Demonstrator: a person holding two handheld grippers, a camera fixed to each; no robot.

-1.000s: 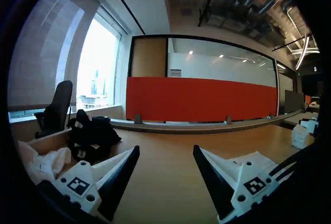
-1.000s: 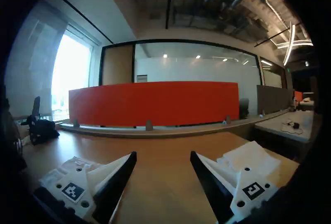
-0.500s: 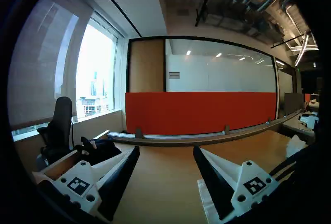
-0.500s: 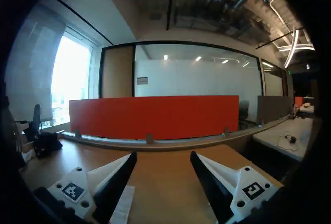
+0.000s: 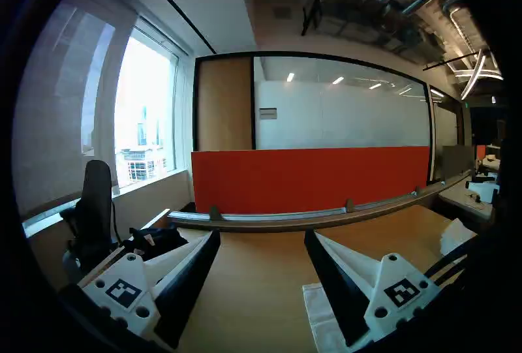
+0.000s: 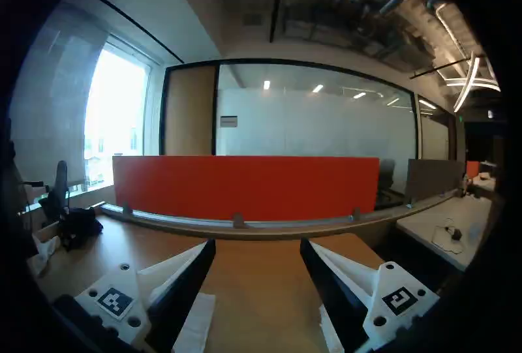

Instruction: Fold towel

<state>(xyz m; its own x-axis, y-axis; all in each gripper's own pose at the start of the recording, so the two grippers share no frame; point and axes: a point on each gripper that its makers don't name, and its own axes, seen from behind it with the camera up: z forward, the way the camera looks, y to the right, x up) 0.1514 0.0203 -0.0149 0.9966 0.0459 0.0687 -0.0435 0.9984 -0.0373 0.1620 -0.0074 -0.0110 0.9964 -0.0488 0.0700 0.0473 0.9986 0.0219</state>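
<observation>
The towel (image 5: 318,317) is now creeping into view below me. My left gripper (image 5: 261,232) and right gripper (image 6: 258,241) are gaping wide, holding nothing.

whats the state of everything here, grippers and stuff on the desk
left gripper: open, holding nothing
right gripper: open, holding nothing
towel: lying flat on the desk, not gripped
black clothing: bunched in a heap
office chair: upright, nobody in it
</observation>
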